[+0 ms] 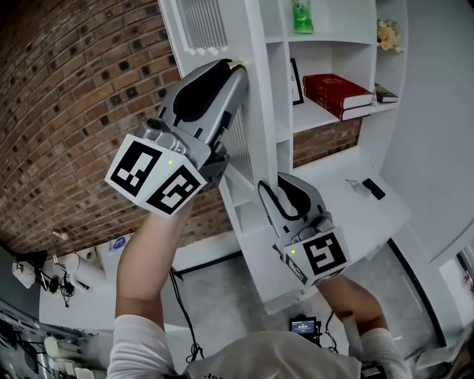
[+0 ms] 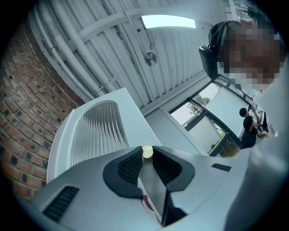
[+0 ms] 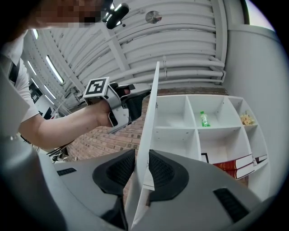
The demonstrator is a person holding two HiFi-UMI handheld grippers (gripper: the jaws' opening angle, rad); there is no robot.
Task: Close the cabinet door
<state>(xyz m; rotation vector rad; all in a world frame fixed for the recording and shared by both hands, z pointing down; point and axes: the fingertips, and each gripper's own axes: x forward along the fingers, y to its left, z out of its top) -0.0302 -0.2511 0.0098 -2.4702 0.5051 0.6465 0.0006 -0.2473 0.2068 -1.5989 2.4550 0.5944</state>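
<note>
The white cabinet door (image 1: 248, 111) with a ribbed glass panel (image 2: 97, 131) stands swung out from the white shelf cabinet (image 1: 281, 96), edge-on in the right gripper view (image 3: 152, 113). My left gripper (image 1: 235, 68) is raised high against the door and shut on its small brass knob (image 2: 147, 152). It shows again beyond the door from the other side (image 3: 131, 101). Lower down, my right gripper (image 1: 268, 189) has the door's thin edge between its dark pads (image 3: 122, 167), and both pads touch it.
Open shelves hold a green bottle (image 1: 302, 16), red books (image 1: 337, 92), a framed picture (image 1: 296, 80) and flowers (image 1: 389, 33). A white desk top (image 1: 333, 215) with a small black thing (image 1: 374, 189) lies below. A brick wall (image 1: 74, 96) runs along the left.
</note>
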